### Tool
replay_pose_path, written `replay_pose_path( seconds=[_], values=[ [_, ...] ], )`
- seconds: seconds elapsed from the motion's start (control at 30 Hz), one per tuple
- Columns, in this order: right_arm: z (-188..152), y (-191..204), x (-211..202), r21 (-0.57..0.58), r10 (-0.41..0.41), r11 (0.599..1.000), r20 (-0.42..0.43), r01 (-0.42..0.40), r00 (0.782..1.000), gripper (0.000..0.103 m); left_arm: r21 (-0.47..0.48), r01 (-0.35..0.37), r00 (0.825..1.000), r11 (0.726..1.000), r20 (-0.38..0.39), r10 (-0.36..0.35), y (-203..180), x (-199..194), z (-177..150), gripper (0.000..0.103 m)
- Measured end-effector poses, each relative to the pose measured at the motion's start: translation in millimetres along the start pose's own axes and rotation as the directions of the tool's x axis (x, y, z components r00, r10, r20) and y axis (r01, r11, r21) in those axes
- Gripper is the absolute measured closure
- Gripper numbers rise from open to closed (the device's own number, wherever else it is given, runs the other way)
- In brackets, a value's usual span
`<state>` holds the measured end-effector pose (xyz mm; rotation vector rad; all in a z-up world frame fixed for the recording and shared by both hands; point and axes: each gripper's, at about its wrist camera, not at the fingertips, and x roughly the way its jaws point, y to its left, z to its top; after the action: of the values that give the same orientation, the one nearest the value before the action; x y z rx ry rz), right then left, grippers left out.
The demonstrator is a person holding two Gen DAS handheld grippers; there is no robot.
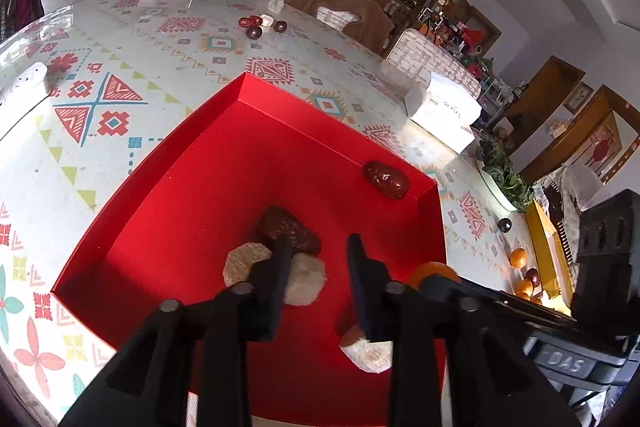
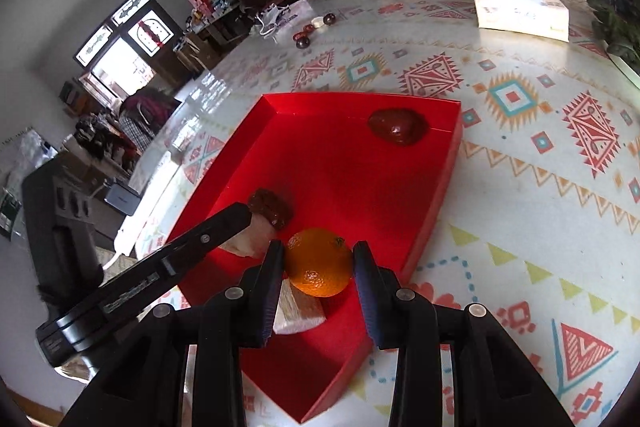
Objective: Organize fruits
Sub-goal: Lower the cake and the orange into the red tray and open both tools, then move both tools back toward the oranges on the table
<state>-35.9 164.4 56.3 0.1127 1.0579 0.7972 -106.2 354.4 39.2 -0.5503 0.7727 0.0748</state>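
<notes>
A red tray [image 1: 200,187] lies on the patterned table. One dark red date [image 1: 386,180] sits in its far right corner. A second date [image 1: 288,229] rests against the tip of my left gripper's left finger. My left gripper [image 1: 320,243] hangs over the tray with its jaws apart and nothing between the pads. Pale whitish lumps [image 1: 244,263] lie under and beside its fingers. In the right wrist view my right gripper [image 2: 319,247] is shut on an orange [image 2: 319,267] just above the tray [image 2: 340,167]. The left gripper [image 2: 240,217] reaches in from the left there.
A tissue box [image 2: 520,3] stands at the table's far side. Several dark round fruits [image 2: 308,31] lie far back. More oranges [image 1: 519,258] and a dark fruit [image 1: 504,225] lie right of the tray, near a potted plant [image 1: 504,175]. A white power strip [image 1: 24,83] sits left.
</notes>
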Motion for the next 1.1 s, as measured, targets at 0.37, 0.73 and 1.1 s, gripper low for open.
replay_pose_path(
  seconds=[0.37,0.73,1.1],
  values=[
    [0.4,5.1,3.1,0.002,-0.037,0.999,0.031,0.036,0.999,0.062,-0.029,0.022,0.999,0.999,0.032,-0.021,2.4,-16.7,4.2,0.039],
    [-6.1,-12.0,-44.1,0.044,-0.048,0.998,0.134,0.042,0.99,0.048,0.001,0.054,0.998,0.999,0.035,-0.054,-20.8,-32.4,-1.9,0.032],
    [-46.2,-96.1,-128.9,0.204,-0.127,0.976,0.233,0.079,0.964,0.045,0.122,0.108,0.994,0.987,-0.02,-0.107,-80.8,-30.5,-23.6,0.028]
  ],
)
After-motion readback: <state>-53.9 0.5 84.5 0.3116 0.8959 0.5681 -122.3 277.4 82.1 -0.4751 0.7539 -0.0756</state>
